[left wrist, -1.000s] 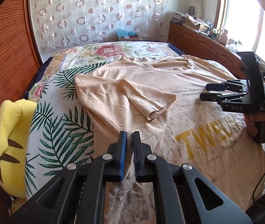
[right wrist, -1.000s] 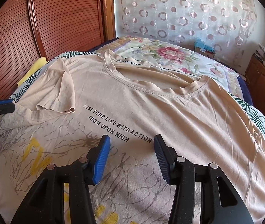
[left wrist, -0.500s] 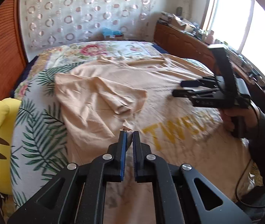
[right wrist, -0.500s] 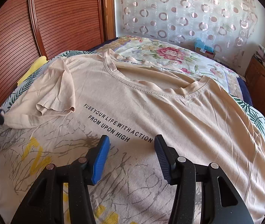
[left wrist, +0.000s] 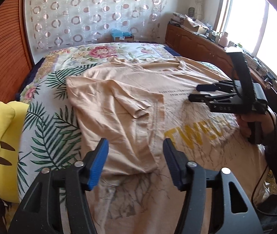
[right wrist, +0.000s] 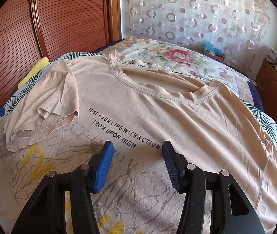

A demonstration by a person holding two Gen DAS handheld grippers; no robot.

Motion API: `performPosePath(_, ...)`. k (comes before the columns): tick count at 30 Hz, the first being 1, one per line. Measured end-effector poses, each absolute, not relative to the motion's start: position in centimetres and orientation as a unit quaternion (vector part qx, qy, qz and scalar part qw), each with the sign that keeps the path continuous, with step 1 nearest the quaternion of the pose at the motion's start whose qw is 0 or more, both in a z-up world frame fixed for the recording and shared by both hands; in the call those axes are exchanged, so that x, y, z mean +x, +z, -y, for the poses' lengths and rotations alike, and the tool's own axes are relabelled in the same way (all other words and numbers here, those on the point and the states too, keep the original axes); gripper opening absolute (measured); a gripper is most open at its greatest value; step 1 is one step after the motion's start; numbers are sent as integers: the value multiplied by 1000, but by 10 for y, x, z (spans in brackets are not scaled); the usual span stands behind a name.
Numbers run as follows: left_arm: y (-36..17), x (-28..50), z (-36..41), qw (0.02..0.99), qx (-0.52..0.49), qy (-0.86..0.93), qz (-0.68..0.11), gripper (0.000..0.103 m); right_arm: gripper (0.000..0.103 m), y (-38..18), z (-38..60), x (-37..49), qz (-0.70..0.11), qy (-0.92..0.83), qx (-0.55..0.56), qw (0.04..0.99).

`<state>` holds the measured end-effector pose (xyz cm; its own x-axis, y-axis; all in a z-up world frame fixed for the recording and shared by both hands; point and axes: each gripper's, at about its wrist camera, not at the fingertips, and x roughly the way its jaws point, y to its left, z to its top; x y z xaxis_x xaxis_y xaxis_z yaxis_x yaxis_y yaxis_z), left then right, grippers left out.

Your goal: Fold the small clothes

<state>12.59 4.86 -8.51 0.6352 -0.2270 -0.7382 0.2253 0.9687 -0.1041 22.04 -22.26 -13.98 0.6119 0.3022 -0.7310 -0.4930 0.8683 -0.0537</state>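
A beige T-shirt [right wrist: 177, 120] with black lettering and yellow print lies front up on the bed. Its left side and sleeve [left wrist: 122, 107] are folded inward over the chest; the same folded sleeve [right wrist: 60, 97] shows in the right wrist view. My left gripper [left wrist: 135, 162] hovers over that fold with its jaws opening, the pads clear of the cloth. My right gripper [right wrist: 136, 162] hangs open above the chest print, holding nothing. It also appears at the right of the left wrist view as the right gripper [left wrist: 199, 92], held by a hand [left wrist: 255, 120].
A floral and leaf-print bedspread [left wrist: 46, 136] covers the bed. A yellow plush toy [left wrist: 1, 136] lies at the bed's left edge beside a wooden slatted wall [right wrist: 60, 19]. A wooden cabinet [left wrist: 197, 46] with clutter runs under the window. A cardboard box [left wrist: 122, 37] stands beyond the bed.
My left gripper, shut on the shirt's side edge before, carried it inward and has now opened, leaving the fold lying on the shirt. The right gripper stayed put.
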Motion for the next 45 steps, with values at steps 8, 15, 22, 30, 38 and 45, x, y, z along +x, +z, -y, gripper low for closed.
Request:
performPosePath(8, -98, 159, -78, 907, 9, -64, -416, 79, 55, -140, 223, 220, -380, 223, -126, 889)
performPosePath(15, -113, 177, -96, 902, 5, -41, -430, 79, 55, -140, 222, 221, -380, 223, -126, 889)
performPosePath(22, -127, 183, -100, 898, 4, -37, -439, 79, 58, -141, 223, 221, -380, 224, -126, 888)
performPosePath(30, -128, 184, -101, 900, 7, -42, -434, 86, 58, -140, 224, 220, -379, 224, -133, 888)
performPosePath(38, -130, 188, -100, 898, 8, -46, -436, 91, 51, -133, 224, 223, -379, 251, -114, 883)
performPosePath(45, -130, 188, -100, 899, 8, -46, -436, 91, 38, -116, 173, 221, -361, 338, -117, 861)
